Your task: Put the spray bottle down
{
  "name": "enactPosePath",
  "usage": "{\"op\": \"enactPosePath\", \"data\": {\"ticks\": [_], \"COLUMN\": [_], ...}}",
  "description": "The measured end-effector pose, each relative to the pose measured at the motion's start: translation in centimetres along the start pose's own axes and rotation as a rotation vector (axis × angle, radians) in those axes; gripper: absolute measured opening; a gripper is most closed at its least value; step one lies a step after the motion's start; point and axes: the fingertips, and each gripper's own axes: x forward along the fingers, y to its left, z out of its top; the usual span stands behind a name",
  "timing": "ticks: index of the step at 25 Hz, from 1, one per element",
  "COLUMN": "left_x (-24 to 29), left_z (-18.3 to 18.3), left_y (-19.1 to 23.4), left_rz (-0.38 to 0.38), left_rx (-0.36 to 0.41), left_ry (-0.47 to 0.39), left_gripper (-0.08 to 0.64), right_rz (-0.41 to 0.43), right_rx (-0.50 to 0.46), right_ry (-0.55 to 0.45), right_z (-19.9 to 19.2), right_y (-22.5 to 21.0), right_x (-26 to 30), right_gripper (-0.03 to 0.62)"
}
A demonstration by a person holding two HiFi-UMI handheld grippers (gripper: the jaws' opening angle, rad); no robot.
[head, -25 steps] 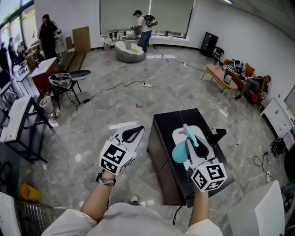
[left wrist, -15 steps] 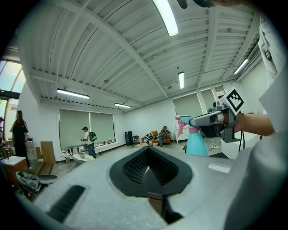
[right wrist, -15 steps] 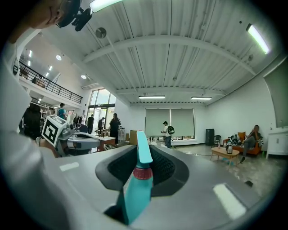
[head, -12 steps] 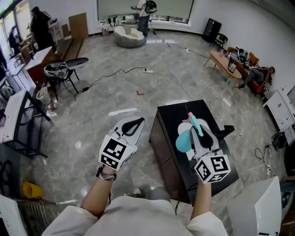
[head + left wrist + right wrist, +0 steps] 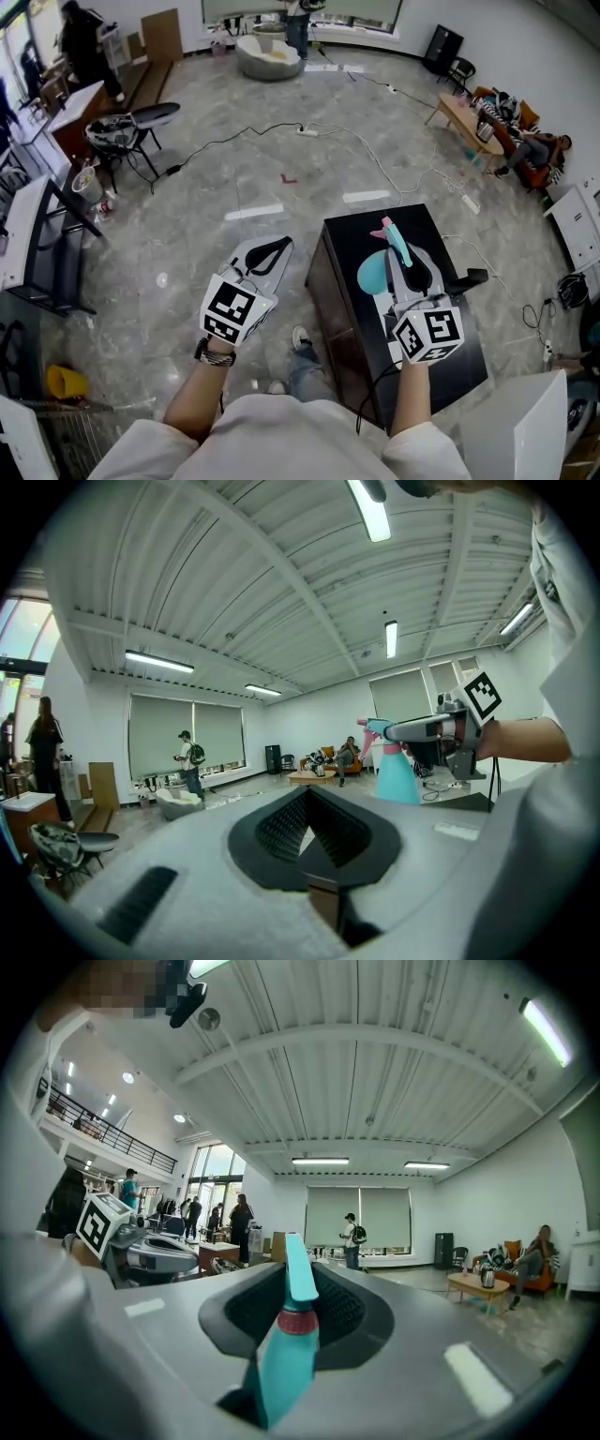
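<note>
Right gripper (image 5: 413, 273): jaws clamped on neck of teal plastic spray bottle (image 5: 376, 278), body hanging below jaws. Left gripper (image 5: 278, 249): jaws together, empty. Risk: released tilted, bottle likely topples off black box table (image 5: 349, 246).

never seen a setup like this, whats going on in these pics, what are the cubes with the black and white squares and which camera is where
There is no robot here. A person holds a hand tool with two jaws in each hand, and the cubes with square markers are part of those tools.

The wide picture comes from a camera on the person's head, looking steeply down. It shows the left gripper on the left and the right gripper on the right. The other two pictures come from cameras riding on each gripper, looking along its jaws.

The right gripper is closed on a teal spray bottle with a pink nozzle, held over a black table. I can't tell whether the bottle already rests on it. The left gripper holds nothing and hangs out over the floor.
</note>
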Motion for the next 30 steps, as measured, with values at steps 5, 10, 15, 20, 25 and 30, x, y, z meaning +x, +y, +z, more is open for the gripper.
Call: {"op": "enactPosePath", "data": {"ticks": [5, 10, 15, 20, 25, 30], "left_x": [3.8, 7.8, 11.1, 14.4, 16.4, 17.7], "left_z": [-0.2, -1.2, -2.4, -3.2, -5.1, -6.7], "left_y": [3.0, 5.3, 7.3, 8.7, 10.6, 12.0], "left_rz": [0.028, 0.045, 0.049, 0.051, 0.061, 0.083], "left_rx": [0.0, -0.003, -0.008, -0.012, -0.025, -0.057], "left_ry": [0.001, 0.028, 0.048, 0.06, 0.093, 0.1], "left_gripper": [0.003, 0.003, 0.003, 0.003, 0.003, 0.003], "right_rz": [0.027, 0.047, 0.067, 0.09, 0.111, 0.126], "right_rx": [-0.002, 0.006, 0.028, 0.061, 0.076, 0.092], "right_ry": [0.007, 0.02, 0.024, 0.041, 0.059, 0.099], "right_z": [-1.2, -3.1, -5.6, -8.3, -11.1, -14.5], "right_y": [-2.6, -5.4, -7.3, -9.3, -10.3, -11.1], "right_x": [5.2, 9.8, 14.0, 17.6, 21.0, 23.6], "right_gripper": [0.094, 0.094, 0.094, 0.094, 0.094, 0.094]}}
